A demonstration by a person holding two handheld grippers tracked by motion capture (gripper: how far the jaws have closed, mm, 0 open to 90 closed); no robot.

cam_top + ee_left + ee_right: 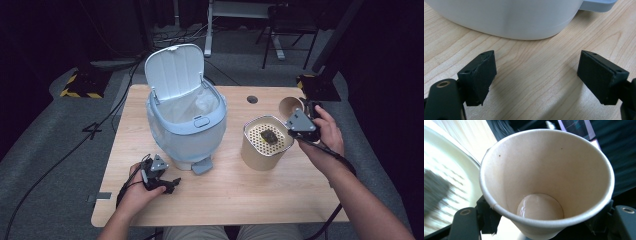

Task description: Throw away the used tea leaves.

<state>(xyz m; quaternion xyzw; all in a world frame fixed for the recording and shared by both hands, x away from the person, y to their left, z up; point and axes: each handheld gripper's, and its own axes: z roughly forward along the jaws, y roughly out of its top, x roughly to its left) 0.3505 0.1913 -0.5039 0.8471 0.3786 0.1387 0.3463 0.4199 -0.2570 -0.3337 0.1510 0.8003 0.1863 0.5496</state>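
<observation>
Wooden table (235, 195) sits in a dark room, with a pale blue bin (187, 120), lid up, near its far left edge. Left gripper (167, 185) rests by the bin's base, jaws spread wide with nothing between them. Right gripper (305, 114) near the right edge pinches a paper cup (544, 182), tipped beside a tan canister (265, 142); some dark lump (270, 136) on its perforated top is too blurry to identify.

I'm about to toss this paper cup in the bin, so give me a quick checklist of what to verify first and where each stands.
1. Bin lid open: ok, it stands raised.
2. Paper cup gripped: ok, the right gripper is shut on its sides.
3. Cup empty: ok, a bare bottom in the right gripper view.
4. Left gripper free: ok, jaws apart over bare table beside the bin's base.
5. Path to the bin: cannot tell; the perforated canister stands between cup and bin.
6. Bin liner in place: ok.
</observation>
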